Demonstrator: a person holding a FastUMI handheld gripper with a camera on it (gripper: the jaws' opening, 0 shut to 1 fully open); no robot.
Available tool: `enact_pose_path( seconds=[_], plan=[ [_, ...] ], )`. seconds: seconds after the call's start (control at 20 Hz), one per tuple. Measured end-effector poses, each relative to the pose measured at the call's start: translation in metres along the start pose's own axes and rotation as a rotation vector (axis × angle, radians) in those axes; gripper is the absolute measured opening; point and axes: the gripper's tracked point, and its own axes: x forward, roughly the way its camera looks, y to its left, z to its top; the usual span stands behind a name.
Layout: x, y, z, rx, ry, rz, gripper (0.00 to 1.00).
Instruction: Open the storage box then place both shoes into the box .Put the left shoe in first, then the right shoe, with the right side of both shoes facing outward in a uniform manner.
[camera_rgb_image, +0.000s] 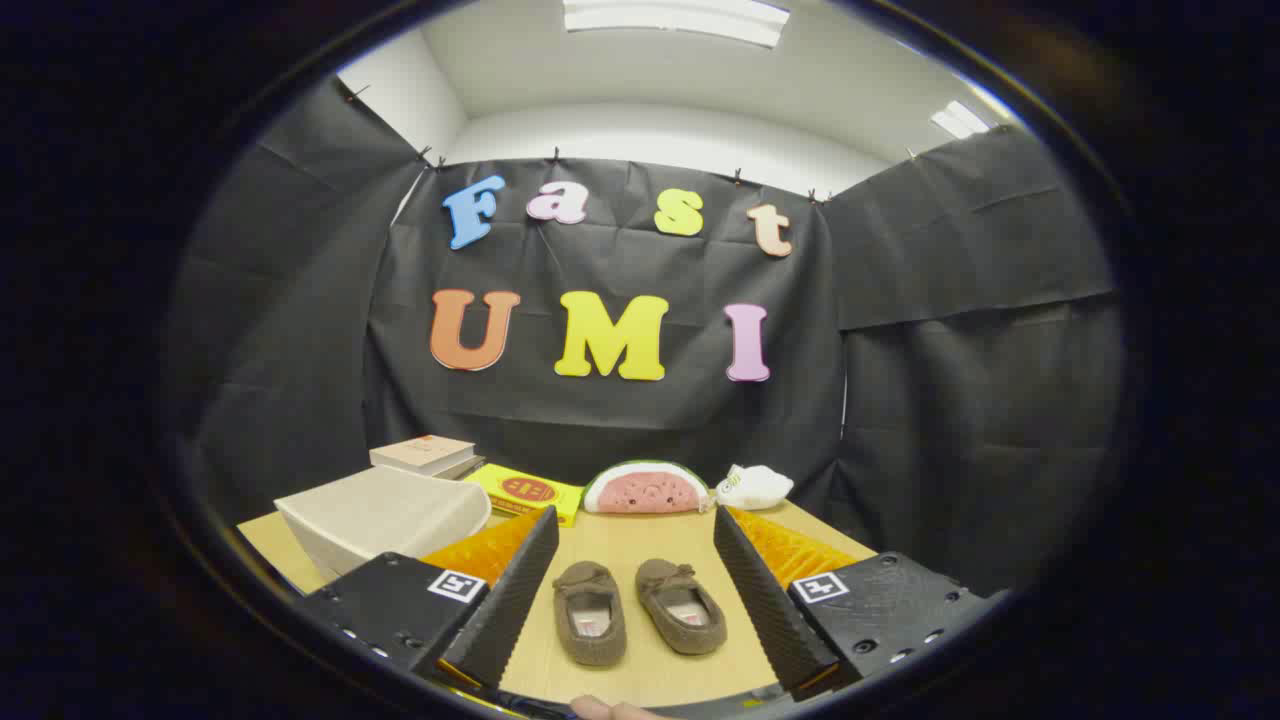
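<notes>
Hovering with its fingers spread wide and empty, the gripper (635, 590) frames two brown slippers (638, 610) lying side by side on the wooden table (640, 545) at twelve o'clock, the pale storage box (385, 515) at ten o'clock, a watermelon plush (645, 488) further ahead.

My fingers (636, 560) stand spread, both shoes (590, 610) side by side on the table (640, 545) between them. Box (385, 515) sits ahead-left; books (425, 453), watermelon toy (645, 488) behind.
</notes>
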Motion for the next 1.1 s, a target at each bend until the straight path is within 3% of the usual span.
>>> enact_pose_path(
  seconds=[0.8,1.1],
  plan=[
    [0.02,-0.012,-0.011,0.014,0.024,0.0,0.95],
    [0.043,0.017,-0.021,0.034,0.074,0.108,0.95]
  ],
)
